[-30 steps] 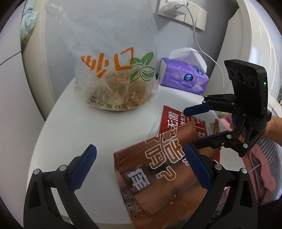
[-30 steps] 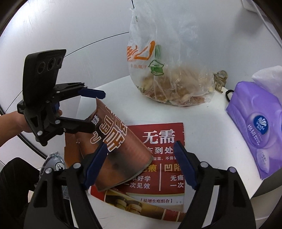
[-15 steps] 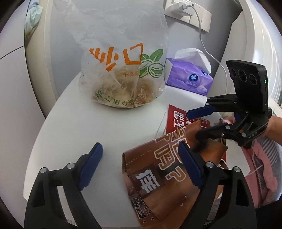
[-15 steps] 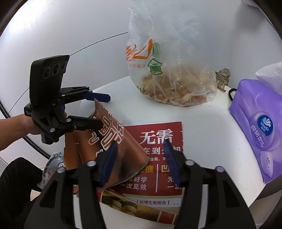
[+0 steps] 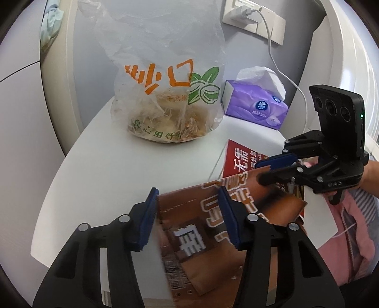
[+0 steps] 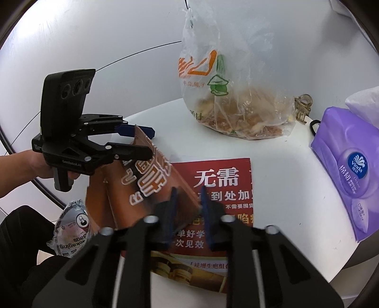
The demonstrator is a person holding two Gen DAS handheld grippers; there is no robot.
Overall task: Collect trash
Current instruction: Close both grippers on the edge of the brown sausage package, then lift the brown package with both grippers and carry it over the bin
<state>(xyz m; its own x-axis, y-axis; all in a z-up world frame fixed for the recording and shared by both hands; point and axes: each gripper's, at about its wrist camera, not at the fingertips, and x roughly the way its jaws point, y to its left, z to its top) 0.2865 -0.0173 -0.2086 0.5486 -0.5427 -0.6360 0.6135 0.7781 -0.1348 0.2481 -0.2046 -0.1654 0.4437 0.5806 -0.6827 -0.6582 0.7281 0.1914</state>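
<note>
**Both claws closing on the brown bag**

On the white table (image 5: 94, 170), my two claws have narrowed since half a second ago. My left gripper (image 5: 189, 218) was spread wide then; now its blue pads sit partly apart, one on each side of the brown bag (image 5: 208, 227) near its upper edge. Whether they press the paper I cannot tell. My right gripper (image 6: 187, 213) has drawn in to a narrow gap with the bag's far corner between its pads; in the left view it looks pinched there, but I cannot say it is firm. The bag stands tilted at the table's near edge, over the red flyer (image 6: 222, 180), lifted a little higher than before.

The table is round-edged and white, set against a pale grey wall with a socket (image 5: 253, 21) and a white cable (image 5: 274, 61).

I count one brown bag, one flyer, one clear food bag (image 5: 165, 94), one purple tissue pack (image 6: 348, 165), one hair clip (image 6: 303, 106), and one foil packet (image 6: 71, 227) below the table edge.
</note>
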